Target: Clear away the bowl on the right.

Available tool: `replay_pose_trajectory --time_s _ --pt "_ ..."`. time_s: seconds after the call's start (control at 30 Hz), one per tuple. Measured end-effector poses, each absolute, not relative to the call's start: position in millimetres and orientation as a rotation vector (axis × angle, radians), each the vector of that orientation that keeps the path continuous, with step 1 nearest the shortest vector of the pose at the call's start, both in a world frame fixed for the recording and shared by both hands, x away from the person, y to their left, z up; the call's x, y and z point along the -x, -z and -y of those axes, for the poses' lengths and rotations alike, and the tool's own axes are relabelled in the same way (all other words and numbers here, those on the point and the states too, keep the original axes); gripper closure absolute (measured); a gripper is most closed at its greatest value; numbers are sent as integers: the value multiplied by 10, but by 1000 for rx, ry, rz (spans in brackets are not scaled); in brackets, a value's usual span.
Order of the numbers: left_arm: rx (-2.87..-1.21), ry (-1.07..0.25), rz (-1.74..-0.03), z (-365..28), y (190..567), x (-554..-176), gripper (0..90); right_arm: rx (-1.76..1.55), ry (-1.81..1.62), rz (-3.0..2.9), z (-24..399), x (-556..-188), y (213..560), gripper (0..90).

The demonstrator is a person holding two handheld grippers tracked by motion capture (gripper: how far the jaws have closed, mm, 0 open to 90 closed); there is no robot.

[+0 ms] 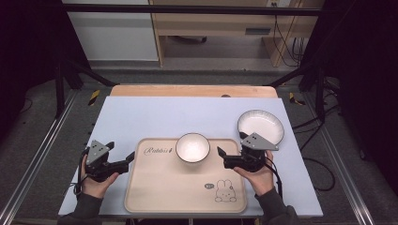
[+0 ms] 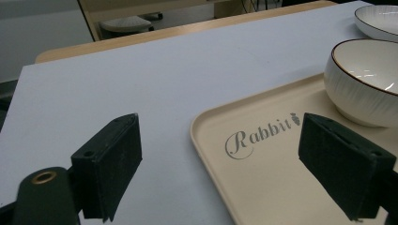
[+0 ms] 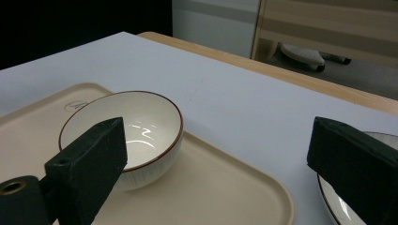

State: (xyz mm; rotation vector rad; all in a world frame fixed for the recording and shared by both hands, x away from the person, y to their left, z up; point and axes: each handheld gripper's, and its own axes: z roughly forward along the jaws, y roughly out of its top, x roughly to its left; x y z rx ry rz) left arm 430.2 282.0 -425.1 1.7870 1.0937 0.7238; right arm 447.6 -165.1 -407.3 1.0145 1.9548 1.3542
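Far left: left gripper [image 1: 126, 163] held low over the pale blue table cover [image 1: 141, 117], just off the left edge of the beige tray [image 1: 164, 187]. Jaws spread wide, released, gripping nothing; in the left gripper view one pad [image 2: 110, 159] hangs over the bare cover, the other over the tray near the "Rabbit" lettering [image 2: 260, 136], so the tray's left rim sits between them but untouched.

Centre: white bowl [image 1: 192, 147] with a dark rim, upright on the far part of the tray, already aboard. Empty inside, as far as visible. Near the tray's front right corner, a printed rabbit figure [image 1: 225, 191].

Right: right gripper [image 1: 220, 157] reaching in over the tray's right edge, pointed toward the bowl. Jaws likewise wide apart, clenched on nothing; in the right gripper view the bowl [image 3: 124, 136] lies just ahead of the left pad, not between the pads and not touched. Farther right and back: white plate [image 1: 261, 126] on the table cover, off the tray, just behind the right hand [image 1: 258, 176].

Judged from the layout: loading the tray looks about half done — bowl placed, plate left to bring over — or else both grippers set to take the tray by its sides. Cannot tell which.
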Motion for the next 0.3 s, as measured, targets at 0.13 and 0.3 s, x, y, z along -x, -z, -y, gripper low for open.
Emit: replay_pose_trajectory --time_s 0.13,0.3 --pt "-1785 -724 -1091 -2816 4252 -4300 133 -1022 -1356 -1938 1732 -4450 4106 56" --pt "-1785 -722 -1087 -2812 4253 -4300 132 -1041 -1351 -1929 1784 -4442 4134 56"
